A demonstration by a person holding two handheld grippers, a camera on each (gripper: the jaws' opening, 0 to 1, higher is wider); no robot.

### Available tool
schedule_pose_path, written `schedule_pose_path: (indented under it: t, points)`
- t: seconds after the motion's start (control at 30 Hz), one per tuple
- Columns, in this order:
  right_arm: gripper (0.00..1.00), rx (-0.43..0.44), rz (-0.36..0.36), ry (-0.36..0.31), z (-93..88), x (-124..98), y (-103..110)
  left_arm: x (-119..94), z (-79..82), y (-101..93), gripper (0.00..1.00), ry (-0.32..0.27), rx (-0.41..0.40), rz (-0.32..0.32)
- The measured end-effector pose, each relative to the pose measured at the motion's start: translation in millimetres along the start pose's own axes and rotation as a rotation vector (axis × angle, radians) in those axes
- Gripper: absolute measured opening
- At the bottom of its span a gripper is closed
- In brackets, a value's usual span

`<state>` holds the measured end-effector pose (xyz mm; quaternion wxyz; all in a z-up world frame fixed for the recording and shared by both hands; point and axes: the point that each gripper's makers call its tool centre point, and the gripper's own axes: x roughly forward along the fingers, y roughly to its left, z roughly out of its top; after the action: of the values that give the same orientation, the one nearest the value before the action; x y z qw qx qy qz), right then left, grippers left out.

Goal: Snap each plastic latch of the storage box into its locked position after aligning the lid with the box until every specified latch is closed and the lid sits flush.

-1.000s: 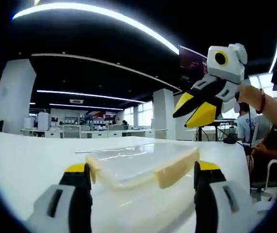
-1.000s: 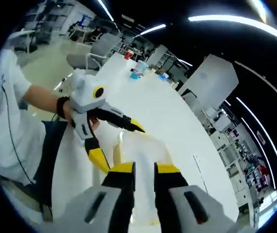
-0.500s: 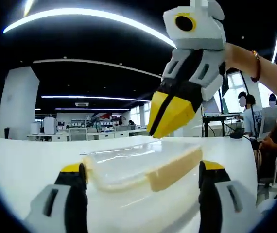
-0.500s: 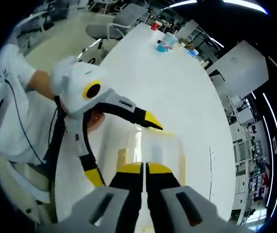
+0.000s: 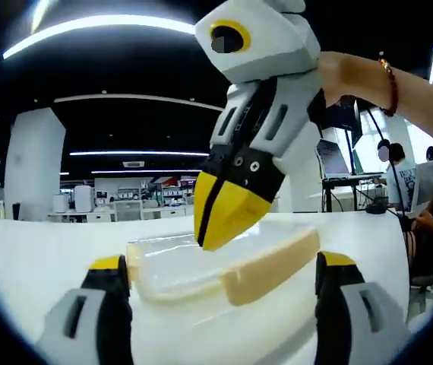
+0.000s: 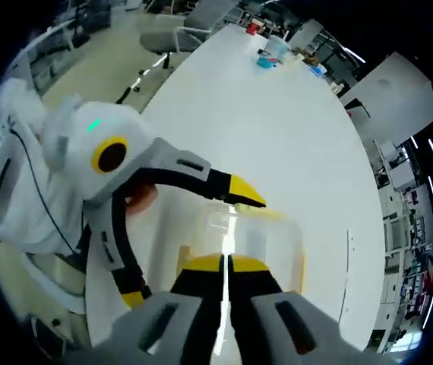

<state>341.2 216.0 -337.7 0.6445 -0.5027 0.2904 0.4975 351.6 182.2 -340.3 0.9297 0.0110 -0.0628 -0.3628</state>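
**Right gripper down onto the lid**

Compared with half a second before, my right gripper (image 5: 220, 228) had come lower and nearer in the left gripper view, its yellow tips now down at the lid (image 5: 178, 258) of the box (image 5: 224, 319); a second before it was still high on the right, well clear. In the right gripper view the box (image 6: 266, 243) sat closer under the tips than earlier.

My right gripper (image 6: 228, 265) had its jaws pressed together, nothing between them, the tips on or just over the lid's near part; I could not tell whether they truly touched.

My left gripper (image 5: 220, 266) stood wide apart, one jaw either side of the box's near end, just beside its walls; whether they touched, I couldn't say. In the right gripper view, one of its jaws reached along the box's far edge (image 6: 235, 192).

The box lay on the white table (image 6: 277, 129), lid on top, a cream latch (image 5: 266, 266) along its right side.
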Motion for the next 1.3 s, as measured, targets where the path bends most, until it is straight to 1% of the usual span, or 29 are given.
schedule_pose_path:
  t: [0.1, 0.13, 0.23, 0.3, 0.4, 0.53, 0.67, 0.7, 0.83, 0.93, 1.03, 1.13, 1.23, 1.3]
  points:
    - [0.0, 0.003, 0.012, 0.021, 2.5, 3, -2, 0, -1.6, 0.2, 1.0, 0.0, 0.0, 0.0]
    - [0.0, 0.005, 0.02, 0.038, 1.6, 4, -2, 0, -1.6, 0.3, 1.0, -0.002, -0.002, 0.001]
    - [0.0, -0.009, 0.031, 0.075, 0.3, 6, -5, 0, 0.4, 1.0, 1.0, -0.019, -0.035, 0.004]
    - [0.0, 0.003, 0.044, 0.091, 0.3, 7, -6, 0, 0.7, 1.2, 1.0, -0.023, -0.042, 0.003]
    - [0.0, -0.004, 0.06, 0.127, -1.8, 10, -6, 1, 0.4, 1.0, 1.0, -0.023, -0.04, 0.006]
    - [0.0, -0.011, 0.071, 0.158, -4.0, 11, -6, 1, -0.3, 1.4, 1.0, -0.021, -0.034, 0.015]
    - [0.0, -0.016, 0.086, 0.188, -5.1, 10, -5, 2, 4.6, 3.7, 1.0, -0.053, -0.09, 0.034]
    - [0.0, -0.015, 0.089, 0.192, -4.5, 10, -5, 2, 4.6, 3.7, 1.0, -0.053, -0.09, 0.038]
    - [0.0, -0.005, 0.098, 0.209, -4.8, 10, -4, 4, -0.6, 2.3, 1.0, -0.03, -0.021, 0.05]
    - [0.0, 0.011, 0.104, 0.229, -4.3, 11, -2, 4, 0.8, 3.7, 0.99, -0.035, -0.034, 0.059]
    - [0.0, 0.018, 0.094, 0.257, -4.3, 11, -2, 3, 4.1, 6.8, 0.98, -0.055, -0.072, 0.071]
    - [0.0, 0.003, 0.078, 0.299, -4.4, 11, -1, 3, 4.3, 6.3, 0.98, -0.055, -0.069, 0.074]
    - [0.0, 0.013, 0.073, 0.325, -4.1, 11, -1, 3, 4.6, 6.2, 0.98, -0.058, -0.068, 0.074]
    - [0.0, 0.016, 0.073, 0.331, -4.7, 10, -1, 3, 5.1, 6.2, 0.97, -0.06, -0.067, 0.074]
